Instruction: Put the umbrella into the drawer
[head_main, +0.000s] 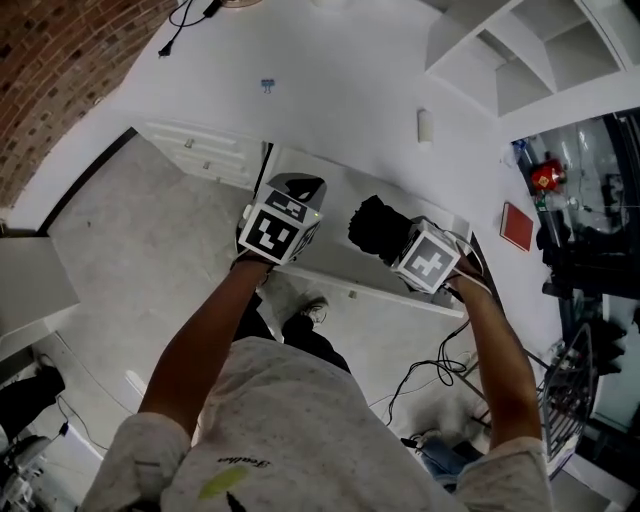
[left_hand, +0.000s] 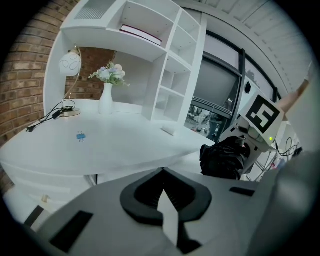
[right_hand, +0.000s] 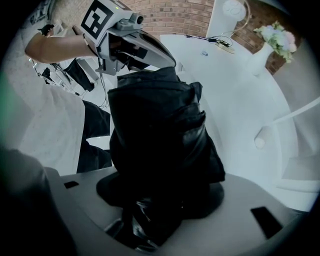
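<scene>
The folded black umbrella (head_main: 376, 228) hangs in the air with my right gripper (head_main: 392, 240) shut on it. In the right gripper view the umbrella (right_hand: 160, 135) fills the middle and hides the jaws of my right gripper (right_hand: 150, 220). My left gripper (head_main: 299, 186) is just left of it, jaws together with nothing between them; its own view shows the left gripper (left_hand: 164, 192) shut and the umbrella (left_hand: 225, 157) to its right. Both hover over a white drawer (head_main: 385, 298) that looks pulled out from under the desk.
The white desk (left_hand: 100, 145) carries a vase of flowers (left_hand: 106, 95), a lamp (left_hand: 70, 65), a blue clip (left_hand: 80, 136) and a small white object (left_hand: 169, 131). A white shelf unit (head_main: 520, 50) stands at the back. Cables (head_main: 430, 375) lie on the floor by the person's feet.
</scene>
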